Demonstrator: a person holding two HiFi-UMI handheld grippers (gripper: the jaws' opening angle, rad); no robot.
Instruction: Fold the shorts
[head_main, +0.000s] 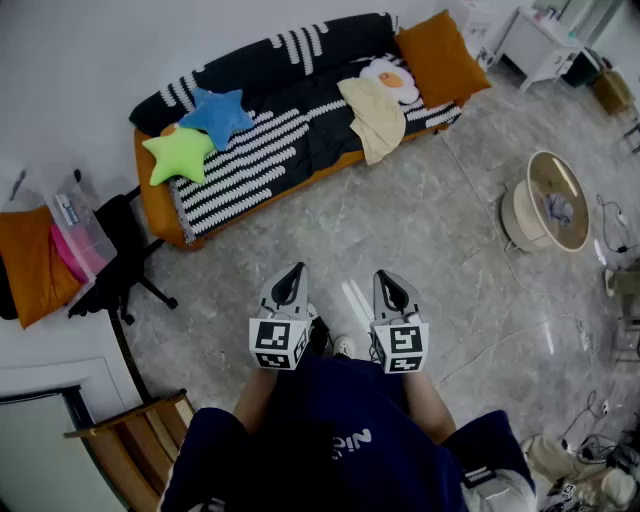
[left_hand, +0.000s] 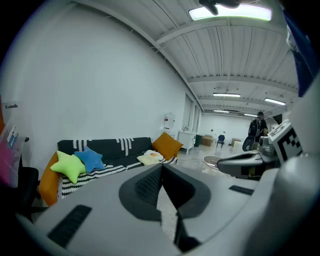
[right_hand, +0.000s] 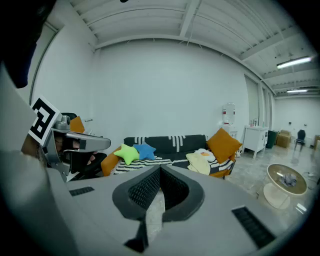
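**Shorts on sofa at 12 o'clock, both grippers shut, nothing held**

Nearest the head camera is the person's dark blue top (head_main: 340, 440), with the two grippers side by side just above it. The left gripper (head_main: 290, 285) and right gripper (head_main: 393, 287) both have their jaws pressed together with nothing between them. Each gripper view agrees.

Shorts: I take the pale yellow garment (head_main: 375, 120) to be them, though I can't confirm the cut from here. It lies at the right end of the sofa (head_main: 270, 65), draped over the seat's front edge, touching the fried-egg cushion (head_main: 388, 78).

It is well apart from both grippers, with bare floor between.
- From the right gripper it lies at about 12 o'clock.
- From the left gripper it lies at about 1 o'clock.
- The right gripper is nearer.
- Its long axis runs roughly 12–6, with the lower end hanging toward the person.

Counts:
- 1 garment
- 1 sofa
- 2 star cushions: green (head_main: 178, 152) and blue (head_main: 218, 115)
- 1 orange cushion (head_main: 440, 58)
- 1 egg cushion
- 2 grippers

My read is that folding is not started. The distance needs closing first.
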